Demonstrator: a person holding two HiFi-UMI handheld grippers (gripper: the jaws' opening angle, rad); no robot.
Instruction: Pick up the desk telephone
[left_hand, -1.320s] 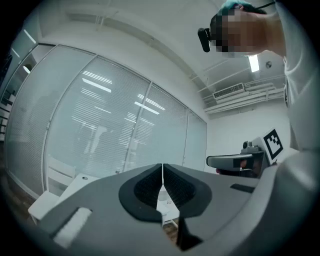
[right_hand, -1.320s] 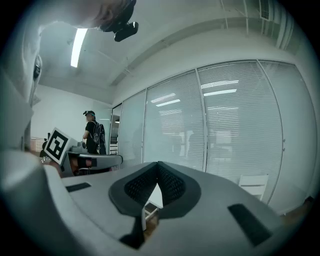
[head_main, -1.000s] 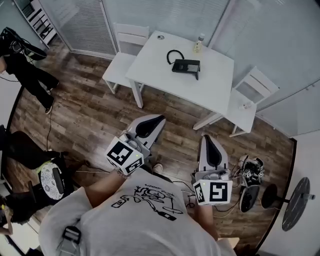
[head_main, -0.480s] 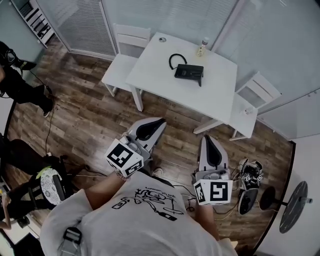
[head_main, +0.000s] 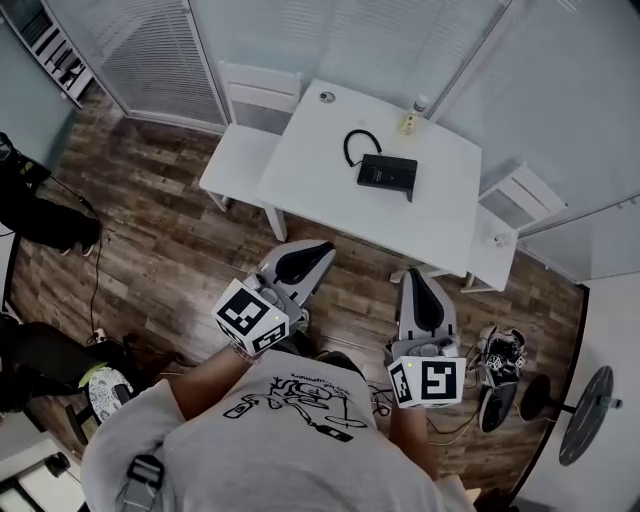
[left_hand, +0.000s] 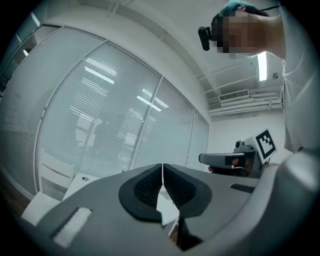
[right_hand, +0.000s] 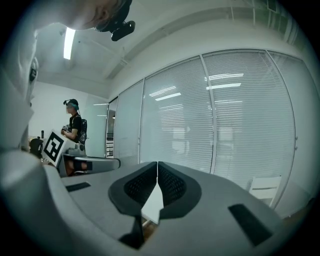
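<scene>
Where the ribbed pads of the left gripper (left_hand: 161, 172) meet, we see only a hairline seam, so its jaws are clenched together with nothing between them. We find the same at the right gripper (right_hand: 157, 170): its pads are pressed flat against each other and hold nothing. Both grippers point roughly level toward a glass wall hung with slatted blinds (right_hand: 240, 115).

From the head view, we note each gripper's marker cube, the left cube (head_main: 250, 315) tilted and the right cube (head_main: 425, 381) squarely face-up. Both sit close to the person's chest, above a wood-plank floor (head_main: 160, 220).

Ahead of both tips, and well apart from them, stands a white table (head_main: 315, 175). The desk telephone (head_main: 387, 172) lies on the table's far half, a flat dark body touched by neither gripper. A black cord (head_main: 356, 142) curls in a loop just beside it, on its left. Near the far edge we mark a small bottle (head_main: 411, 118), and toward the far left corner a small round object (head_main: 327, 97) that we cannot identify.

One white chair (head_main: 232, 160) stands at the table's left side, and a second chair (head_main: 492, 232) at its right. On the floor to the right of the right gripper lies a pair of shoes (head_main: 500, 365). In the right gripper view, a second person (right_hand: 75, 127) stands in the background at the left.
</scene>
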